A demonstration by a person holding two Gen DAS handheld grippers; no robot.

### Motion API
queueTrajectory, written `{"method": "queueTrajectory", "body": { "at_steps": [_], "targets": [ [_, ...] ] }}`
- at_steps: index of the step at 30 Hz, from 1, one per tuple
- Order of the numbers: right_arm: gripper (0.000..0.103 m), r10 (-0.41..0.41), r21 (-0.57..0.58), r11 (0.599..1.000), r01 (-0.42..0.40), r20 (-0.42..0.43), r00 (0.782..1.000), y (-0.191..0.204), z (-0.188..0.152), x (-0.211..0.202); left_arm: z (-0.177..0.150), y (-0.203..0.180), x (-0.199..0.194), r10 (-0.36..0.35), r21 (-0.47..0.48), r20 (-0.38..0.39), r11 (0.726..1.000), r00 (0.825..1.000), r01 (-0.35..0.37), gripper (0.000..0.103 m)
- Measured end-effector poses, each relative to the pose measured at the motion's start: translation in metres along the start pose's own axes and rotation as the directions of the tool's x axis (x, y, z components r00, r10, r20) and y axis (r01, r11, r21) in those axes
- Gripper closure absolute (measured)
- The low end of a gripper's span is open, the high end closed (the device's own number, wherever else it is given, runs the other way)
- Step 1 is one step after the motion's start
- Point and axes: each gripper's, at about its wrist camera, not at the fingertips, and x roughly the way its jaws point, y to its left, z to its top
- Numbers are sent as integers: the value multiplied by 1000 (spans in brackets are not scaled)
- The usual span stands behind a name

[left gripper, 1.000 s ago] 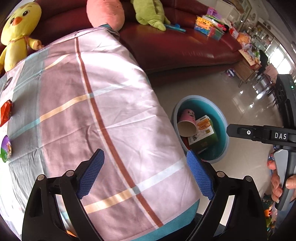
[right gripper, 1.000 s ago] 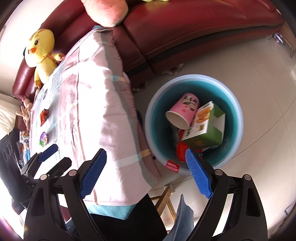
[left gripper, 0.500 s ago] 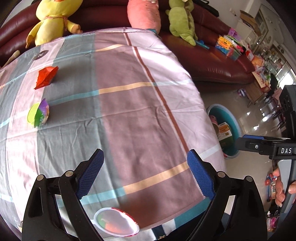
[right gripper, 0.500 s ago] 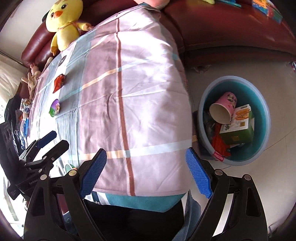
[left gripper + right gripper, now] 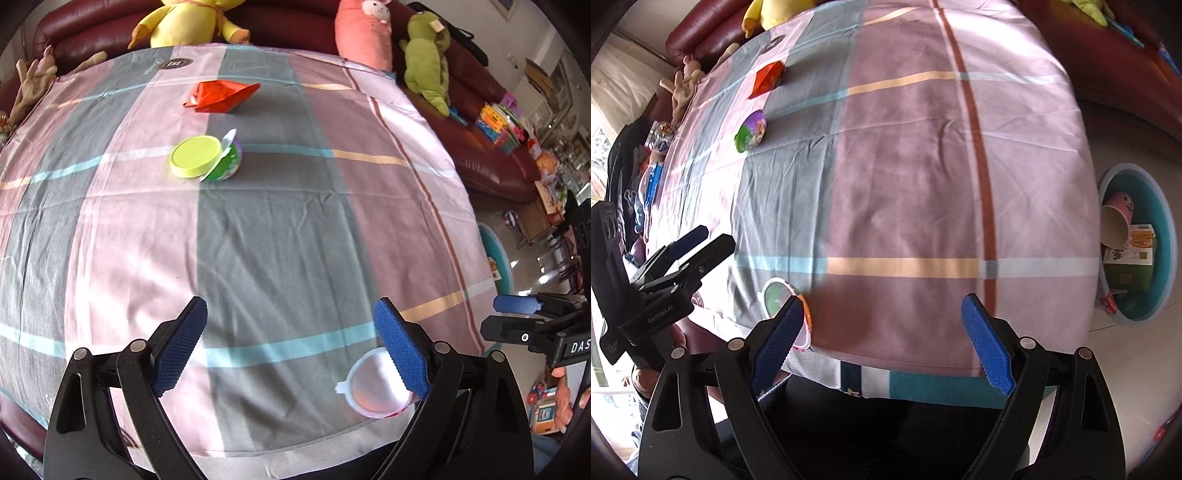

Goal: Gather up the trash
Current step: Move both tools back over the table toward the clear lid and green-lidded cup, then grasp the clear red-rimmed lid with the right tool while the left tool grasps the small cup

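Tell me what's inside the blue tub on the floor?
In the blue tub you can see a pink paper cup lying on its side and a green and orange carton. Something red pokes out low down. The tablecloth covers the tub's left part, so anything there is hidden.

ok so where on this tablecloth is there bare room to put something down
The broad middle of the tablecloth is bare, bordered by the green cup and red wrapper at the far side and the clear lid near the front edge. The far left edge looks crowded with clutter.
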Motion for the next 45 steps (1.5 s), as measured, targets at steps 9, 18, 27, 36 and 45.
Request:
{"method": "queueTrajectory", "body": {
  "at_steps": [9,18,27,36,45],
  "targets": [
    [20,-8,-155,988,-7,-97,995,61,-21,44,-23,55,0,39,-99,-15,994,999,-40,11],
    [20,-45,-245,969,24,-80,996,92,-27,60,-26,78,-2,56,-151,-12,987,998,-58,11],
    [54,-107,-324,943,75,-83,991,105,-32,78,-26,83,5,59,-162,-28,985,998,-63,11],
    [54,-35,-157,987,30,-31,999,67,15,57,16,74,15,63,-124,5,990,998,-62,11],
    [54,25,-22,999,-25,12,1000,33,54,47,77,53,32,74,-79,56,994,996,-69,19]
  ]
}}
